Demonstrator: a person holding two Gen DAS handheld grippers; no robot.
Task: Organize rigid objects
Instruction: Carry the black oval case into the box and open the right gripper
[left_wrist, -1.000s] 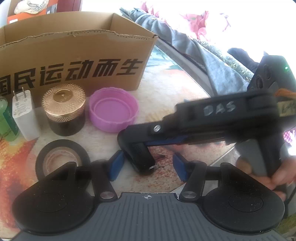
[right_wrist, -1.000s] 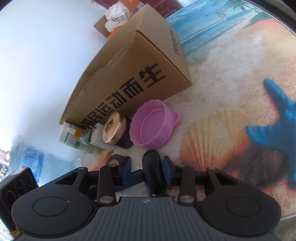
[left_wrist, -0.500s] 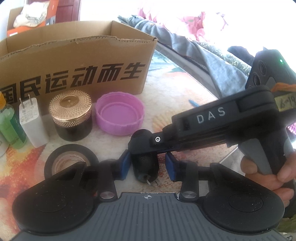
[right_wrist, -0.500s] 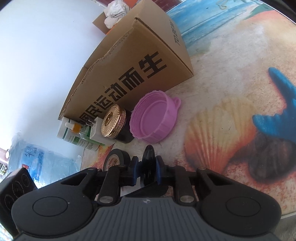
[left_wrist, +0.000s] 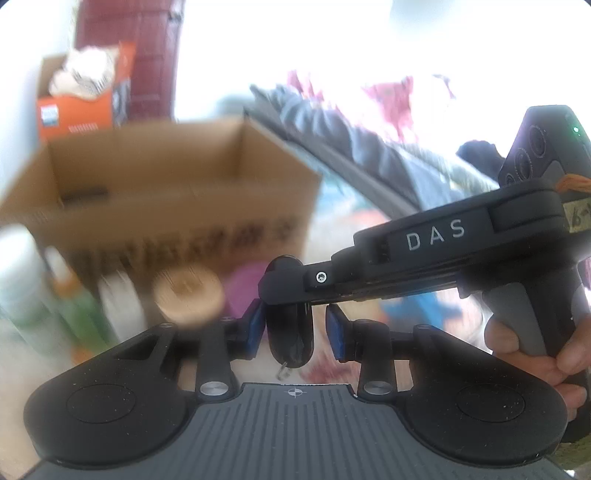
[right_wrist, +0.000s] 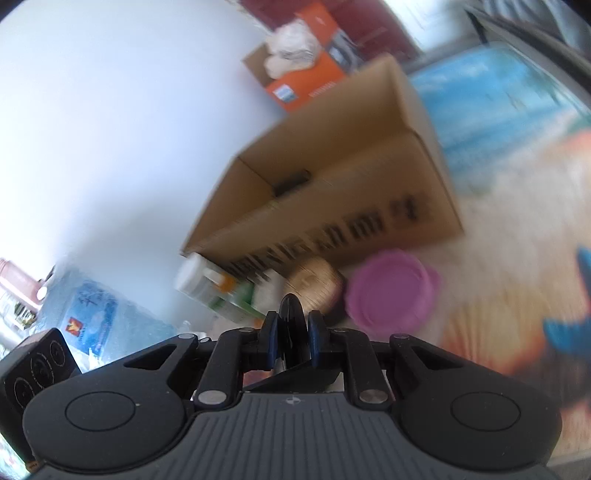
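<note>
Since the key fob (left_wrist: 290, 332) looks small, stiff and smooth-shelled, its flat faces suit gripping. Right gripper (right_wrist: 291, 338) jaws clench it edgewise, aloft before the box (right_wrist: 332, 195); left gripper (left_wrist: 295, 330) jaws, just closing, flank it, right pad apart.

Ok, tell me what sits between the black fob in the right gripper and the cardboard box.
The gold-lidded jar, with the pink lid beside it, before the cardboard box; the right wrist view shows this, blurred.

Jar (right_wrist: 316, 282) and lid (right_wrist: 389, 291) (side by side) — before the carton (right_wrist: 332, 192).
</note>
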